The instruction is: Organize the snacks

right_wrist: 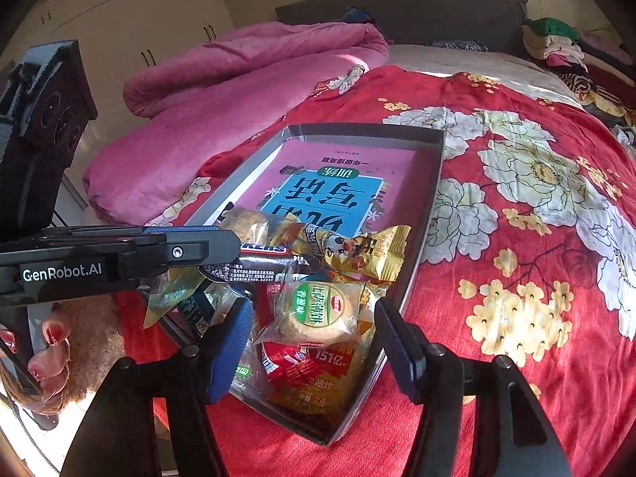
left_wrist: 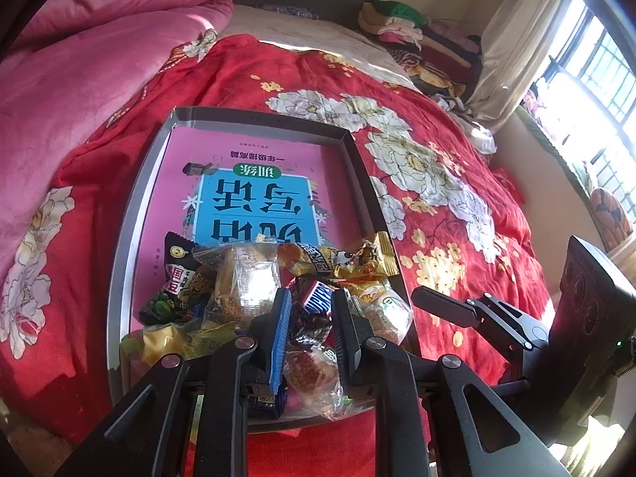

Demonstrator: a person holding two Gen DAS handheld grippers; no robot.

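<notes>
Bed with a red flowered cover (right_wrist: 516,238), seen from its near edge, with a shallow grey tray (left_wrist: 135,206) lying flat in the middle as the landmark.

Left of the tray, a rumpled pink quilt (left_wrist: 91,59) is bunched up toward the headboard. Inside the tray, a pink and blue book (left_wrist: 254,183) covers the floor, bare at the far end. The snacks (right_wrist: 318,310) are heaped at the tray's near end, on top of the book: a dark packet at the near left corner, a clear-wrapped pastry beside it, a gold wrapper (right_wrist: 357,252) lying across the heap, and a round biscuit with a green label (right_wrist: 318,314) toward the near right corner.

The left gripper (left_wrist: 310,318) points down into that heap. Its jaws are only slightly apart, with a dark chocolate bar (left_wrist: 318,298) standing between them; whether the pads press on it I cannot tell.

The right gripper (right_wrist: 314,342) hangs over the near right corner, jaws spread wide on either side of the green-labelled biscuit, touching nothing.

Right of the tray, the cover lies bare, and folded clothes (left_wrist: 401,24) are stacked at the far right corner of the bed.
</notes>
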